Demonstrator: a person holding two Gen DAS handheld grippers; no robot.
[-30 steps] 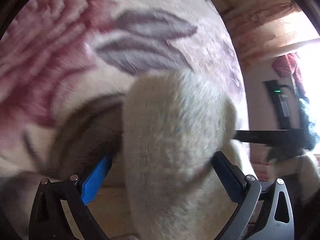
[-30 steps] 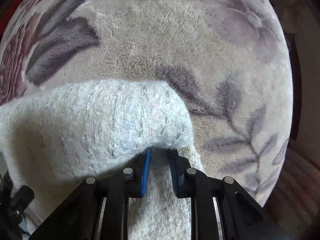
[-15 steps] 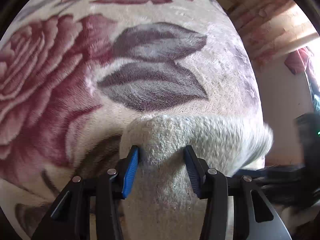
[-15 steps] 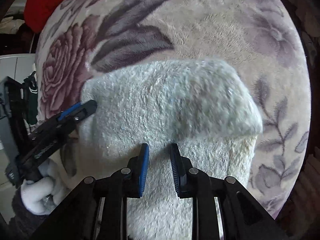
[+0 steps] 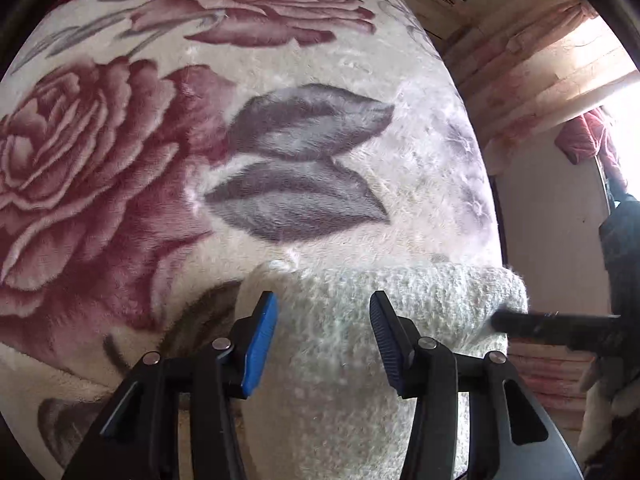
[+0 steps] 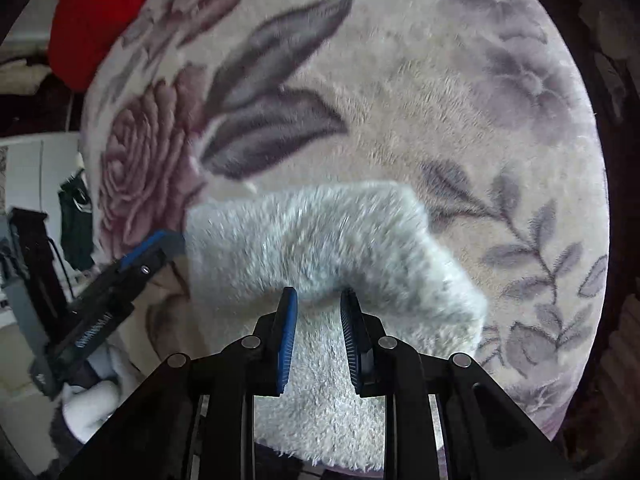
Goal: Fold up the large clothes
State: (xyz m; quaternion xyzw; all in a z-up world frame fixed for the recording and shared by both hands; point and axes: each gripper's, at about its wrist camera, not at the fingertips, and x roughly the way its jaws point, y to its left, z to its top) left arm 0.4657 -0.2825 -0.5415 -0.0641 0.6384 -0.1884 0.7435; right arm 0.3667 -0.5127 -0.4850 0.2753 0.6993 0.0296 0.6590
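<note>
Nearest the lens in the left wrist view, the left gripper (image 5: 323, 320) stands wide open, its blue pads on either side of the white fuzzy garment (image 5: 360, 360) without clamping it. In the right wrist view, the right gripper (image 6: 318, 316) is parted to a moderate gap astride the folded edge; whether its pads touch the pile cannot be told. The garment lies doubled over on the floral blanket (image 5: 160, 160), which extends beyond to a red cushion (image 6: 100, 12). Risk: with neither gripper clamped, the thick, springy fold may relax and unroll, and withdrawing pads may snag the long pile and drag the layer askew.
</note>
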